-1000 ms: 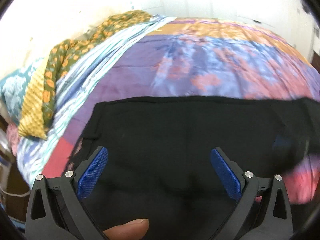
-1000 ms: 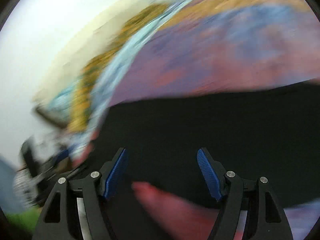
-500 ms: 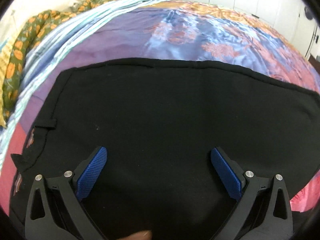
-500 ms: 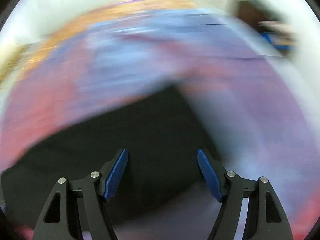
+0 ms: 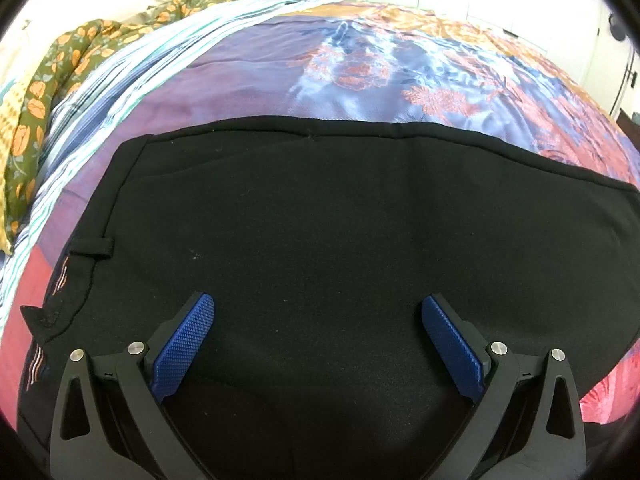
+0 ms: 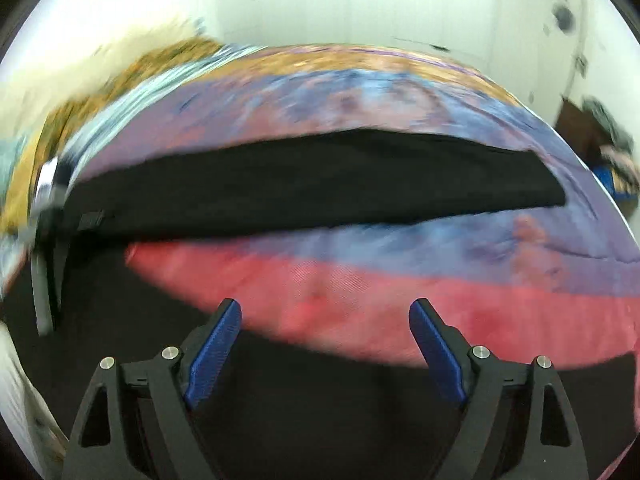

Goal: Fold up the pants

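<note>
pants: black pants (image 5: 328,240) lie spread flat on the bed's patterned bedspread (image 5: 360,72); waistband with belt loop (image 5: 93,246) at the left in the left wrist view, leg running off to the right.
handling: judged soft, limp, light; matte woven cloth, not slippery; will sag and crease if lifted at one point only; nothing fragile.
where to hold: judged best at an edge or corner, e.g. the waistband corner near the belt loop, or the far hem (image 6: 554,196) seen in the right wrist view; a pinch in mid-panel would only bunch the fabric.
left tool: left tool (image 5: 318,336) spread wide, low over the middle of the pants, nothing between the pads; contact with the cloth cannot be told.
right tool: right tool (image 6: 325,340) jaws opening, nothing between them; view blurred; it points across bare red bedspread (image 6: 360,300) toward the leg.
around: rumpled floral cloth (image 5: 48,92) and striped sheet (image 5: 132,68) heaped along the bed's far-left side, well apart from the pants; white wall panels (image 6: 360,0) behind.
in the way: nothing lies on the pants; bedspread is soft, so a tool could snag it along with the pants.
</note>
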The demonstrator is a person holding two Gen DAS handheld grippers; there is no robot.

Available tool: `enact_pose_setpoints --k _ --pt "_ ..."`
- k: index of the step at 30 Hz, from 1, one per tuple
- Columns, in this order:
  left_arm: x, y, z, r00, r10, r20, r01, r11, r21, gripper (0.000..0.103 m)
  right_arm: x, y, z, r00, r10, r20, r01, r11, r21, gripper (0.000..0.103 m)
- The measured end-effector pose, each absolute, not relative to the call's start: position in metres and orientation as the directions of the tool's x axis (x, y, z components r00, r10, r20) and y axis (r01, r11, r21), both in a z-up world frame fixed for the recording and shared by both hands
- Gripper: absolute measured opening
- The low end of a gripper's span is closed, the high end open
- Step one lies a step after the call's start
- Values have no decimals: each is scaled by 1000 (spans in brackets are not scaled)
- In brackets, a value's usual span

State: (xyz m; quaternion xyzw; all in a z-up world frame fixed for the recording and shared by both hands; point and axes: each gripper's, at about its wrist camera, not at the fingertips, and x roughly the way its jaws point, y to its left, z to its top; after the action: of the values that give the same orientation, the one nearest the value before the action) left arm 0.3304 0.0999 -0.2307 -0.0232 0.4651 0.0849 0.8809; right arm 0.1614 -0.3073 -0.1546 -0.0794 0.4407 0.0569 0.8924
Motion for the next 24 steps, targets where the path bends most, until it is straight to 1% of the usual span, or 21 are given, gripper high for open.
enact_pose_setpoints --k 2,4,6,8,10,15,24 --pt "330 100 -231 553 128 -823 -171 984 38 103 149 -291 -169 593 -12 -805 -221 959 -177 85" --pt "330 100 -231 553 128 -823 -171 984 38 103 145 -277 -178 547 -17 -837 -242 954 -177 85" --pt "330 100 -231 553 128 -823 -171 984 38 103 143 -278 -183 534 -25 -845 -235 956 -176 90" --pt "330 100 -231 553 128 -823 -171 984 38 103 148 -288 -185 514 -28 -857 -192 970 -147 100" --pt "330 100 -231 553 128 -823 -171 984 38 103 152 -302 -185 494 -24 -869 -163 979 -120 102" --pt "330 100 -231 553 128 -823 -171 984 38 103 161 -307 -189 487 -34 -873 -164 978 -129 103" --pt "330 100 -231 553 129 -823 -172 984 39 103 159 -308 -185 485 -14 -875 -149 984 -98 103"
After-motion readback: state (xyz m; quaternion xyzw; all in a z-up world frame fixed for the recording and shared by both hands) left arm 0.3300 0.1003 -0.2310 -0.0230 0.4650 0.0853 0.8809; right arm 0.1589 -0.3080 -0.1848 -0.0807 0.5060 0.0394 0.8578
